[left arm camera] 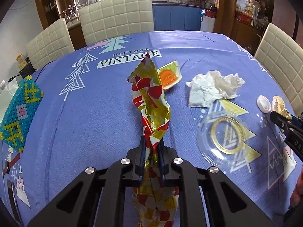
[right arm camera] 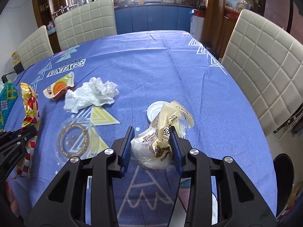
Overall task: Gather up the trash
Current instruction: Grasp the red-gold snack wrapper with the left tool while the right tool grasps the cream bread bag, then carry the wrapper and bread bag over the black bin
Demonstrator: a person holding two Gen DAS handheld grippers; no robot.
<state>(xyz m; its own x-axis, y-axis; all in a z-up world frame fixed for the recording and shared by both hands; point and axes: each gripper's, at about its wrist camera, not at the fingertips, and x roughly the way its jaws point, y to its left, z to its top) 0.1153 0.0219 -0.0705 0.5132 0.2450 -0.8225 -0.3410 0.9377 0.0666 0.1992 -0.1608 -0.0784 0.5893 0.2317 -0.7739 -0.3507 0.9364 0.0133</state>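
Note:
My left gripper (left arm camera: 152, 141) is shut on a red and gold foil wrapper (left arm camera: 149, 98), which stands up above the blue tablecloth; it also shows at the left of the right wrist view (right arm camera: 30, 109). My right gripper (right arm camera: 151, 132) has its jaws around a crumpled cream and clear plastic package (right arm camera: 162, 134); the right finger touches it, and a small gap shows at the left finger. A crumpled white tissue (left arm camera: 214, 89) (right arm camera: 92, 94), an orange and green sachet (left arm camera: 169, 75) (right arm camera: 59, 87), a clear plastic lid with a gold ring (left arm camera: 225, 136) (right arm camera: 75, 138) and a small white cap (left arm camera: 263, 103) (right arm camera: 154, 111) lie on the table.
A blue and yellow beaded tissue box (left arm camera: 19, 111) stands at the table's left edge. Cream padded chairs stand at the far side (left arm camera: 115, 17) and the right side (right arm camera: 265, 66). The tablecloth (right arm camera: 161, 60) spreads toward the far edge.

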